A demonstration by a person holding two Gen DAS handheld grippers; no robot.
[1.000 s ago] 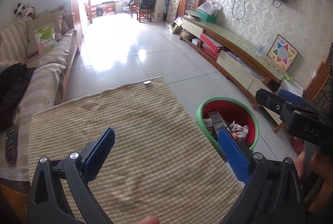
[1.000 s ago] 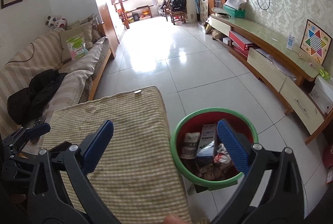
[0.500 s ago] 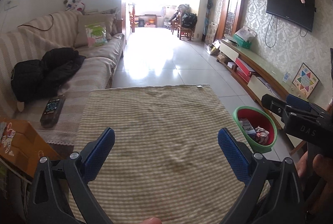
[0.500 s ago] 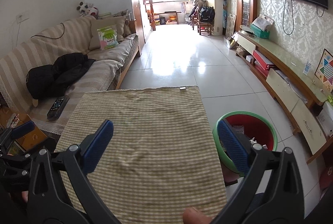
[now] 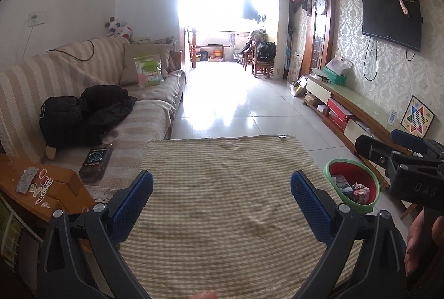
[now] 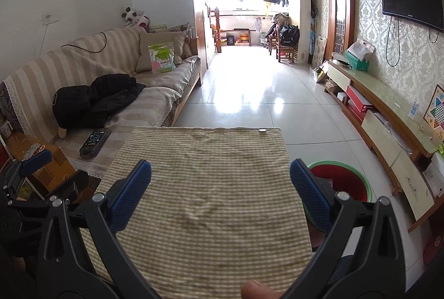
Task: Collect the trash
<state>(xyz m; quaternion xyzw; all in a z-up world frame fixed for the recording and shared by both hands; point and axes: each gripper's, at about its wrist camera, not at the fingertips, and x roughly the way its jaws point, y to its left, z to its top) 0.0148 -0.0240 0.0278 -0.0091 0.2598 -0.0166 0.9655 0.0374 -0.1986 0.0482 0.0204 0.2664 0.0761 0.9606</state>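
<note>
Nothing is held: the left gripper [image 5: 221,189] and right gripper [image 6: 220,179] are both spread wide and empty over the cloth-covered tabletop [image 5: 227,160]. No trash is seen on it. Cartons and crumpled wrappers [image 5: 351,186] already lie in the bin [image 5: 331,164] on the floor beside the tabletop's right edge, so collection is judged largely finished.

Pads [image 5: 133,197] ahead: blue, ribbed, matt. Cloth [image 5: 227,196] under jaws: woven, rough. Bin [image 5: 373,188] right: glossy plastic. Floor [image 5: 222,104] beyond: glossy tile.
</note>
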